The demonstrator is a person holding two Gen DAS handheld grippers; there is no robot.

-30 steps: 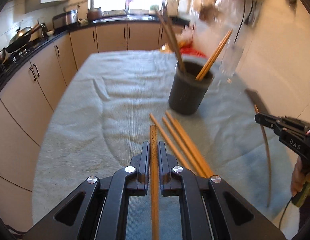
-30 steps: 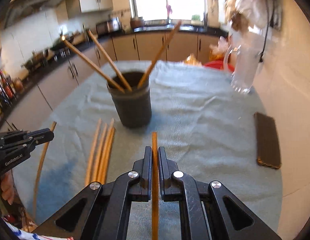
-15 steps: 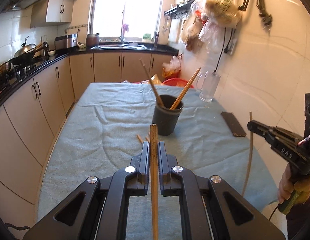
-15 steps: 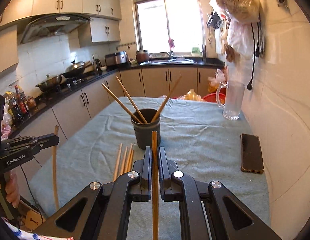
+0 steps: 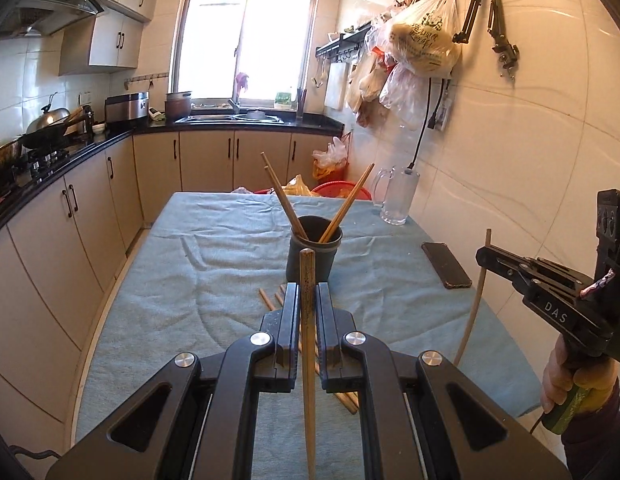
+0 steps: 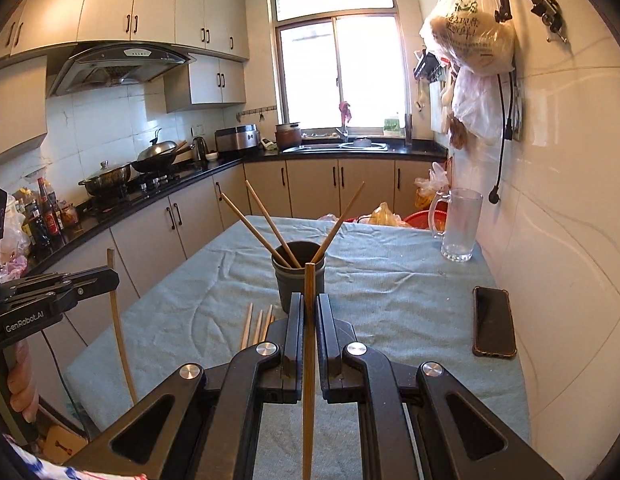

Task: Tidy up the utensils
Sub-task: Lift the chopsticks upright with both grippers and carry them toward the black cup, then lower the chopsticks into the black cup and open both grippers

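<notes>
Left gripper (image 5: 305, 304): fingers (image 5: 290, 320) clenched on one chopstick (image 5: 307, 344). Right gripper (image 6: 307, 312): fingers (image 6: 295, 328) clenched on another chopstick (image 6: 308, 360). Both are held above the cloth-covered surface (image 6: 390, 288), short of the dark cup (image 6: 297, 280), which holds three leaning sticks (image 6: 265, 226). More loose chopsticks (image 6: 257, 326) lie just before the cup. Risk: the leaning sticks cross the cup's mouth, so an incoming tip may strike them or the rim and tip the cup. A glass mug (image 6: 458, 226) and phone (image 6: 493, 322) sit well apart, by the wall.

phone (image 6: 493, 322) flat on cloth (image 6: 390, 280) | glass mug (image 6: 458, 224) upright
</notes>
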